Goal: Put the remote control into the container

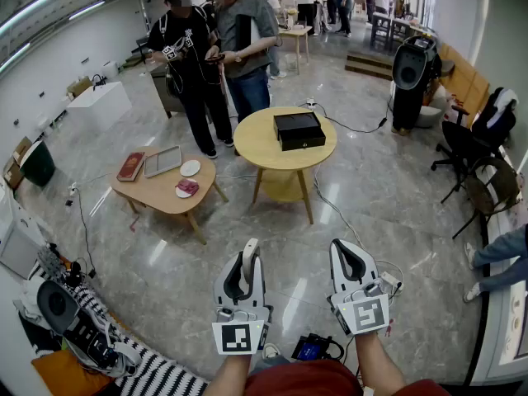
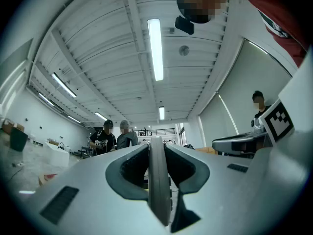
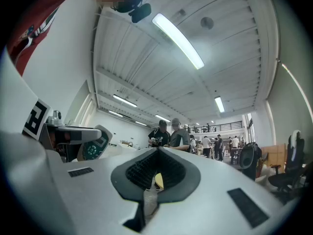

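My left gripper (image 1: 247, 247) is held up low in the head view, shut on a pale grey remote control (image 1: 250, 258) that stands on end between its jaws. In the left gripper view the remote control (image 2: 157, 180) shows edge-on between the pads. The right gripper view shows its teal button face (image 3: 93, 148) at the left. My right gripper (image 1: 343, 247) is beside it, shut with nothing in it (image 3: 157, 150). The container, a black open box (image 1: 299, 129), sits on a round yellow table (image 1: 256, 143) some way ahead on the floor.
A low wooden table (image 1: 157, 195) with a book, a tablet and plates stands to the left. Two people (image 1: 216, 56) stand behind the round table. A black standing unit (image 1: 411, 68) and an office chair (image 1: 469, 143) are at the right. Cables cross the floor.
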Demonstrator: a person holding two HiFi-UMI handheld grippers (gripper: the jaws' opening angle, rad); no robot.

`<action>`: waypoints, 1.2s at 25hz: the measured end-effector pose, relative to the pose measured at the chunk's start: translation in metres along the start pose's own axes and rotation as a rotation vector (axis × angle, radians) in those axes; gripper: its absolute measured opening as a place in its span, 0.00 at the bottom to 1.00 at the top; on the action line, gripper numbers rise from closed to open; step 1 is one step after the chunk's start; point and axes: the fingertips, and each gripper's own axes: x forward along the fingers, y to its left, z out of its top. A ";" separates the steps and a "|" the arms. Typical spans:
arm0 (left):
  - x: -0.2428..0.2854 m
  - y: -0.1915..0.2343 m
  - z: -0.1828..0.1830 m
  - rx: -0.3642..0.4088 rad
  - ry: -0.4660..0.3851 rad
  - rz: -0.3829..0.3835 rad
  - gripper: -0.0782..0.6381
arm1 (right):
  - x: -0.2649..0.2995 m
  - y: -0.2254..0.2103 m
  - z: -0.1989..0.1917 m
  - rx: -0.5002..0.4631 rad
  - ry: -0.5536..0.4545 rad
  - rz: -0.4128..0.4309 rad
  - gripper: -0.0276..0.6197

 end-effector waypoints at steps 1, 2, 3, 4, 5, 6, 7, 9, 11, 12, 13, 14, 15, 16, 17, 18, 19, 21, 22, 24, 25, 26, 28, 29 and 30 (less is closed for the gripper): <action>-0.001 -0.001 0.000 0.000 -0.003 -0.001 0.26 | -0.002 0.000 -0.002 -0.001 0.010 -0.001 0.08; -0.002 -0.002 0.000 0.001 -0.005 -0.003 0.26 | -0.003 0.000 -0.004 0.001 0.014 -0.001 0.08; -0.002 -0.003 0.000 0.003 -0.006 -0.005 0.26 | -0.004 0.000 -0.004 0.006 0.009 0.001 0.08; -0.002 -0.004 -0.001 0.011 -0.004 -0.010 0.26 | -0.003 0.000 -0.003 0.017 -0.011 0.000 0.08; -0.002 -0.004 -0.002 0.027 0.002 -0.018 0.26 | -0.002 0.000 0.000 0.030 -0.043 -0.002 0.08; -0.002 -0.004 -0.004 0.047 0.009 -0.028 0.26 | -0.001 0.000 0.003 0.040 -0.070 -0.004 0.08; -0.002 -0.004 -0.004 0.056 0.013 -0.031 0.26 | 0.000 0.000 0.005 0.043 -0.083 -0.005 0.08; 0.001 -0.003 -0.003 0.024 0.004 -0.015 0.26 | 0.001 -0.001 0.004 0.037 -0.075 -0.007 0.08; 0.003 -0.002 -0.004 0.019 0.005 -0.013 0.26 | 0.002 -0.003 0.000 0.023 -0.039 -0.011 0.08; 0.004 -0.003 -0.007 0.037 0.012 -0.023 0.26 | 0.003 -0.004 -0.001 0.021 -0.033 -0.012 0.08; 0.005 -0.004 -0.009 0.052 0.018 -0.032 0.26 | 0.004 -0.006 -0.001 0.023 -0.038 -0.011 0.08; 0.007 -0.005 -0.011 0.058 0.022 -0.037 0.26 | 0.005 -0.007 0.000 0.028 -0.049 -0.009 0.08; 0.008 -0.007 -0.012 0.058 0.023 -0.040 0.26 | 0.005 -0.008 0.000 0.030 -0.052 -0.007 0.08; 0.009 -0.010 -0.013 0.057 0.023 -0.043 0.26 | 0.005 -0.010 -0.002 0.028 -0.042 -0.007 0.08; 0.011 -0.012 -0.013 0.055 0.023 -0.046 0.26 | 0.004 -0.012 -0.003 0.025 -0.030 -0.008 0.08; 0.013 -0.015 -0.013 0.053 0.022 -0.049 0.26 | 0.003 -0.014 -0.005 0.021 -0.021 -0.008 0.08; 0.015 -0.019 -0.013 0.052 0.022 -0.053 0.26 | 0.002 -0.017 -0.004 0.020 -0.021 -0.009 0.08; 0.021 -0.027 -0.014 0.051 0.021 -0.059 0.26 | 0.000 -0.027 -0.006 0.022 -0.022 -0.019 0.08; 0.025 -0.032 -0.015 0.051 0.022 -0.061 0.26 | -0.001 -0.033 -0.008 0.024 -0.021 -0.023 0.08; 0.031 -0.042 -0.019 0.049 0.022 -0.060 0.26 | -0.005 -0.047 -0.012 0.024 -0.005 -0.026 0.08; 0.034 -0.047 -0.021 0.044 0.016 -0.057 0.26 | -0.007 -0.054 -0.015 0.020 0.009 -0.027 0.08; 0.038 -0.052 -0.022 0.035 0.005 -0.053 0.26 | -0.009 -0.061 -0.017 0.018 0.015 -0.028 0.08; 0.045 -0.063 -0.024 0.027 -0.002 -0.049 0.26 | -0.012 -0.075 -0.020 0.021 0.013 -0.029 0.08; 0.048 -0.069 -0.025 0.025 0.006 -0.047 0.26 | -0.013 -0.081 -0.021 0.025 0.011 -0.028 0.08; 0.051 -0.075 -0.027 0.019 0.014 -0.041 0.26 | -0.014 -0.087 -0.023 0.032 0.005 -0.025 0.08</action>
